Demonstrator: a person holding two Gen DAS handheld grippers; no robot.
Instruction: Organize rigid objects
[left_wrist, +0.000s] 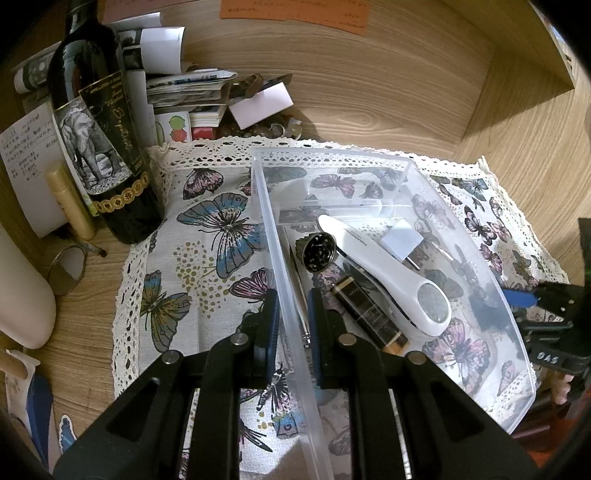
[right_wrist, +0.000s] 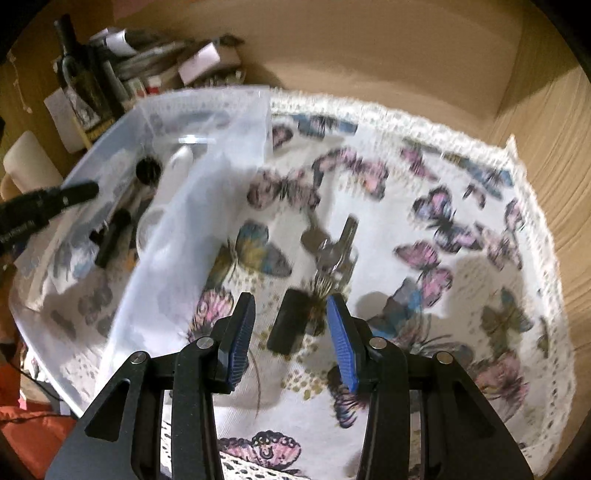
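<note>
A clear plastic bin (left_wrist: 406, 162) stands on the butterfly cloth (left_wrist: 207, 236). In it lie a white handheld device (left_wrist: 384, 266), a black-and-gold tube (left_wrist: 369, 310), a round black piece (left_wrist: 318, 252) and a white plug (left_wrist: 402, 242). My left gripper (left_wrist: 291, 314) straddles the bin's left wall, one finger on each side, closed on it. In the right wrist view my right gripper (right_wrist: 290, 317) is open, with a black key fob (right_wrist: 290, 319) between its fingers; silver keys (right_wrist: 332, 247) lie beyond it. The bin (right_wrist: 207, 122) is to its left.
A dark wine bottle (left_wrist: 99, 122), a gold tube (left_wrist: 70, 203), stacked papers and boxes (left_wrist: 184, 92) and a metal ring (left_wrist: 68, 269) crowd the back left. Wooden walls (left_wrist: 517, 129) enclose the back and right. The right gripper shows at the right edge (left_wrist: 546, 299).
</note>
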